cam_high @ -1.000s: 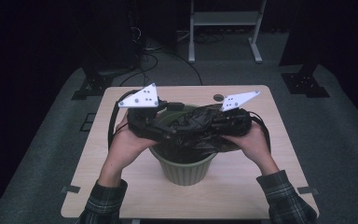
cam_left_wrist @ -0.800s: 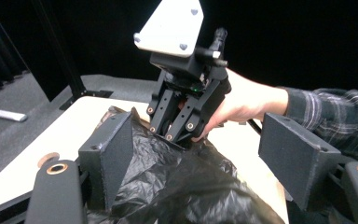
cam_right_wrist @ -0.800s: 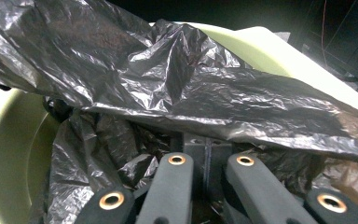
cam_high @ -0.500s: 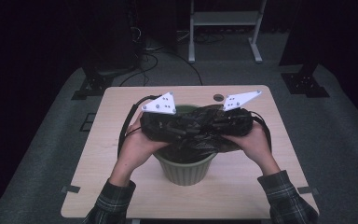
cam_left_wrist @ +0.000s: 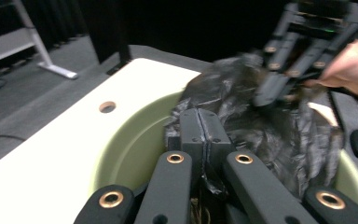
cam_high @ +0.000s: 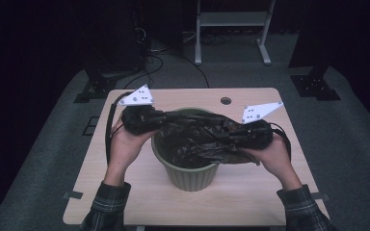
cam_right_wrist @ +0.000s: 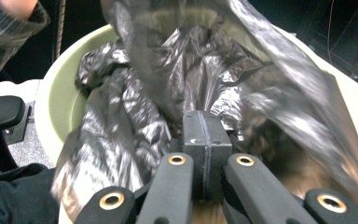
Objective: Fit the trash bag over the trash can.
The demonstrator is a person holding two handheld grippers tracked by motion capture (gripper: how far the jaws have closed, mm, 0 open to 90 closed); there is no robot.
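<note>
A pale green bin (cam_high: 189, 174) stands in the middle of the wooden table (cam_high: 139, 202). A crumpled black plastic bag (cam_high: 197, 137) lies across its mouth, stretched between the two grippers. My left gripper (cam_high: 165, 119) sits over the bin's left rim, shut on the bag's left edge. In the left gripper view its jaws (cam_left_wrist: 199, 128) are closed, with bag film (cam_left_wrist: 279, 135) bunched around them above the bin's rim (cam_left_wrist: 135, 140). At the bin's right side my right gripper (cam_high: 227, 137) is shut on the bag's right edge (cam_right_wrist: 206, 128). Black film (cam_right_wrist: 121, 126) billows over the bin (cam_right_wrist: 60, 93).
The table has a round cable hole (cam_high: 226, 100) behind the bin. On the dark floor beyond it stand a white frame (cam_high: 231, 29), black stand bases (cam_high: 94, 89) and loose cables. A cable loops from the left gripper along the table's left side.
The left gripper first moved in towards the centre, then pulled back out to the left. The right gripper has drifted right, so the bag is stretched wider over the bin.
</note>
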